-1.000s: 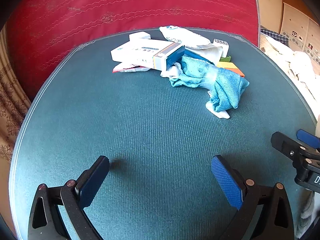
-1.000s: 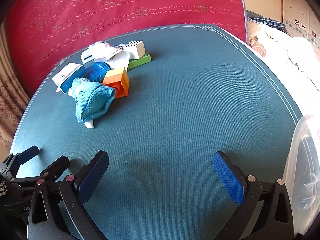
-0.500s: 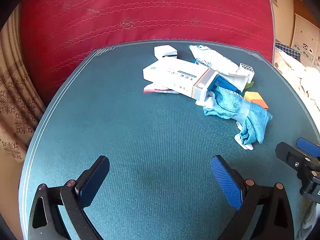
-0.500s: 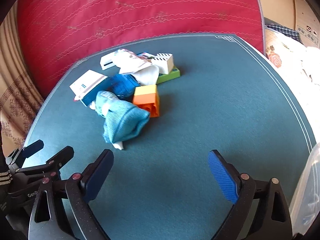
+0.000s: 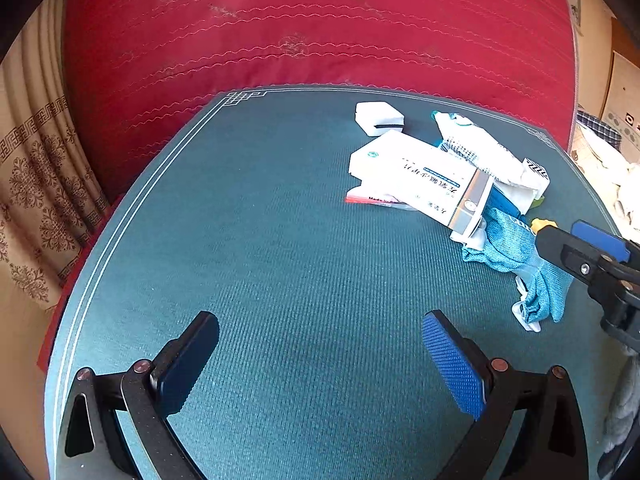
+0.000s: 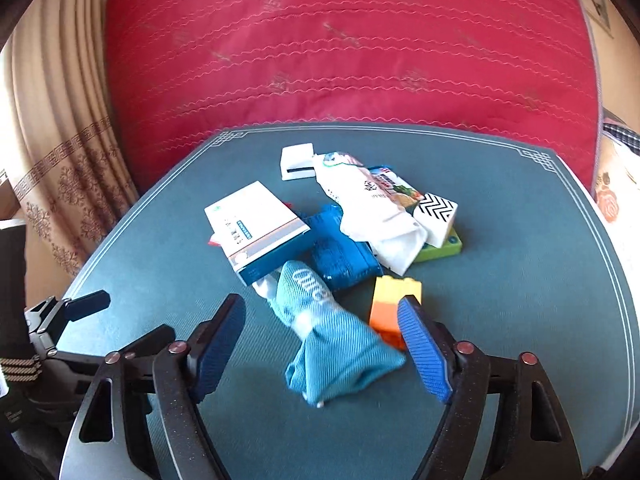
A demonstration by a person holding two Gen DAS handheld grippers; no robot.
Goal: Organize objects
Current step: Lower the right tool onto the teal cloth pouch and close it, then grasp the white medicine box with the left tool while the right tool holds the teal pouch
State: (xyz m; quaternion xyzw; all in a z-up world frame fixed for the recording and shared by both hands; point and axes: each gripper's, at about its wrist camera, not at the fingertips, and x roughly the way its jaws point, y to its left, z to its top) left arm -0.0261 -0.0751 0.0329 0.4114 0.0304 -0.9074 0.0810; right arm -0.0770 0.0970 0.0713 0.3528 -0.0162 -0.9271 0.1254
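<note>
A pile of objects lies on the teal mat [image 6: 520,280]. A teal sock [image 6: 336,344] lies nearest, between the open fingers of my right gripper [image 6: 320,344], which is not closed on it. Behind it are a white and blue box [image 6: 256,224], a blue pouch [image 6: 340,252], a white packet [image 6: 368,200], an orange block [image 6: 390,308], a zigzag-patterned box [image 6: 436,216] on a green block [image 6: 444,248], and a small white box [image 6: 297,160]. My left gripper [image 5: 320,360] is open and empty over bare mat, left of the pile; the sock [image 5: 516,256] and box [image 5: 420,176] show at its right.
A red quilted cushion [image 6: 340,48] stands behind the mat. A patterned curtain [image 6: 52,120] hangs at the left. My left gripper's fingers [image 6: 86,302] show at the left of the right wrist view. The right gripper's finger [image 5: 580,252] shows at the right of the left wrist view.
My right gripper has moved forward and left toward the pile, so the teal sock now lies between its fingers. My left gripper has swung left, away from the pile. Both stay open.
</note>
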